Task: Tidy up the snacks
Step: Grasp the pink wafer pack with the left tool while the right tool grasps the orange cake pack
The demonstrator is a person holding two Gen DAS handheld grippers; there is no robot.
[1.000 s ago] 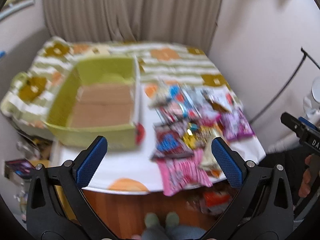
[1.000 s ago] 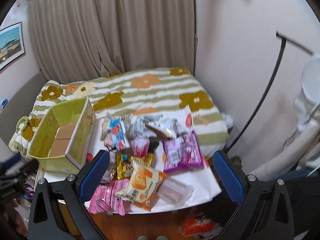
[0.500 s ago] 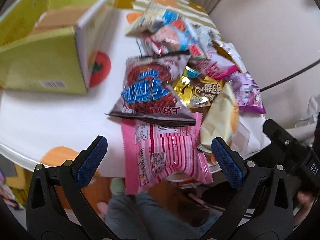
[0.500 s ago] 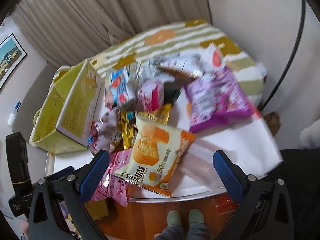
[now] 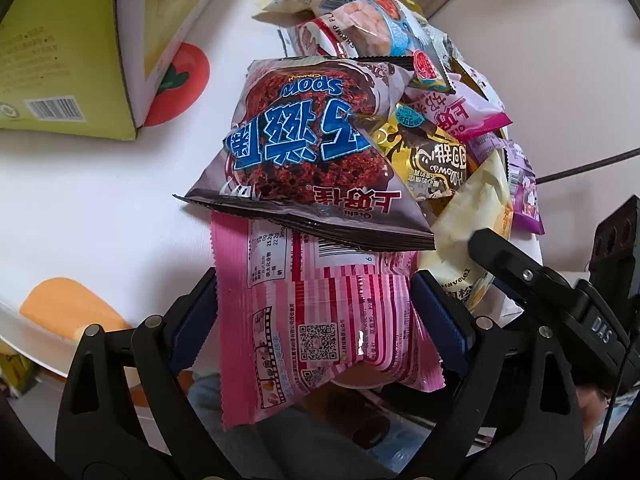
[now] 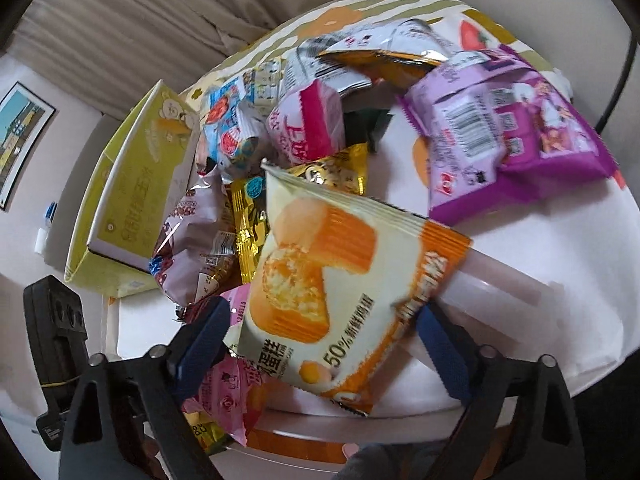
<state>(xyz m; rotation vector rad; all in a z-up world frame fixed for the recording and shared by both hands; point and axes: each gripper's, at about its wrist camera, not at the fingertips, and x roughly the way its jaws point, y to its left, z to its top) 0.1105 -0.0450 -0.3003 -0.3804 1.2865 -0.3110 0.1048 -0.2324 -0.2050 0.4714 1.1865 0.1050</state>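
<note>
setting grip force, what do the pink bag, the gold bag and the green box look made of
Pink bag: thin glossy plastic film, judging by the glare, creases and zigzag edge.
Gold bag: probably metallised foil film, given its mirror-like crinkled shine.
Green box: printed cardboard, by its matte faces and sharp folded corner.

A framed picture (image 6: 22,136) hangs left of the beige curtain (image 6: 152,12); a floral striped cloth (image 6: 340,16) lies below the curtain.
</note>
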